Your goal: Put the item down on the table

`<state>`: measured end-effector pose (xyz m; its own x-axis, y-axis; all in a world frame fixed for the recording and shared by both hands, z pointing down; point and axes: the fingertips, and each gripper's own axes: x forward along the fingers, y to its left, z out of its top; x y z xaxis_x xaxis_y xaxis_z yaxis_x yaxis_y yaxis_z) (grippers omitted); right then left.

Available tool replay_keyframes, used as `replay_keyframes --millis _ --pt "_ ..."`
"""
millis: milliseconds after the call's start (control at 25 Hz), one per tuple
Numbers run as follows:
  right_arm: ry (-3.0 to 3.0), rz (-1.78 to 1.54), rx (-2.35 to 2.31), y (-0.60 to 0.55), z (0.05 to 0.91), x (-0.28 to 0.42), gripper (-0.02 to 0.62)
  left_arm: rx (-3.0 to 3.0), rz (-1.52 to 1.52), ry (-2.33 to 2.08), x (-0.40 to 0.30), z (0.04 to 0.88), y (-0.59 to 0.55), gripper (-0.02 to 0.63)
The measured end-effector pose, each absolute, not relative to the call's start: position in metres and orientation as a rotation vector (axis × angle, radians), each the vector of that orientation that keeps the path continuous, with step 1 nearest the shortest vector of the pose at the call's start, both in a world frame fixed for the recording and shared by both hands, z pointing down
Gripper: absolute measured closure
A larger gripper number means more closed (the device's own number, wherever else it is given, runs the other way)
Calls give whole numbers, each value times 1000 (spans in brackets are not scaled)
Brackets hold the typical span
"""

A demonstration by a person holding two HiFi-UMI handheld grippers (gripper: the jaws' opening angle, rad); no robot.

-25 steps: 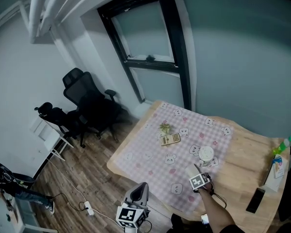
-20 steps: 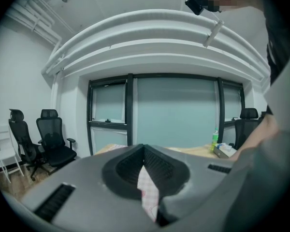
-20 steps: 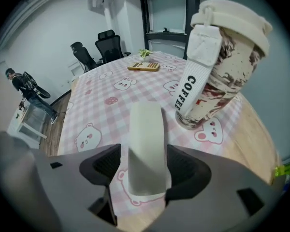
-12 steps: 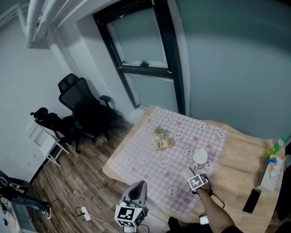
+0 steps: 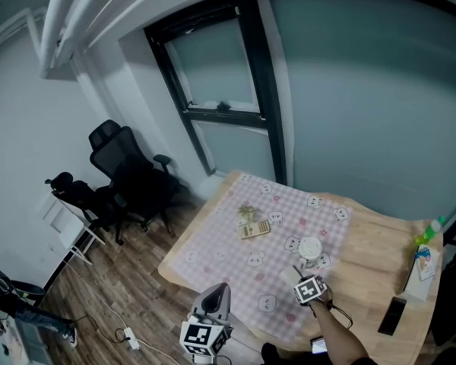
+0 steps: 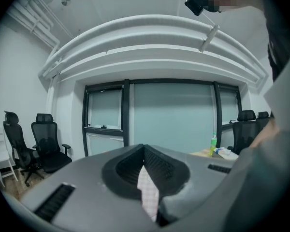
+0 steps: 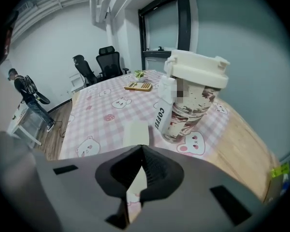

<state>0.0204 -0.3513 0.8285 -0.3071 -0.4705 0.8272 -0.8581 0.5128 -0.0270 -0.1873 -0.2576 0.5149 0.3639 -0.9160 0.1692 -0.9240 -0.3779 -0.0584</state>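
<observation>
Left gripper (image 6: 144, 152) hangs off the table's near edge, jaws together and empty, checked cloth showing through the slit. On the table (image 7: 99, 111), a cream packet (image 7: 136, 132), likely the item, lies flat just ahead of the right gripper (image 7: 142, 152), whose jaws are closed with no grip evident. Beyond stands a cup (image 7: 193, 100). A clean finish means drawing straight back, clear of packet and cup.

The right gripper (image 7: 142, 151) has brought its jaws, wide apart a second ago, together on nothing; the head has lifted, so the table (image 5: 372, 242) looks smaller and lower
</observation>
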Motion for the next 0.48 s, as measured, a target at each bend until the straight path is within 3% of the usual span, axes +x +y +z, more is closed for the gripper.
replay_keyframes --millis 280,480 --pt "-2044 576 1156 -353 800 19 578 2557 260 -1746 -192 514 -259 606" --pt "-2231 464 1304 -358 723 24 578 2560 233 -1768 -187 508 -265 606"
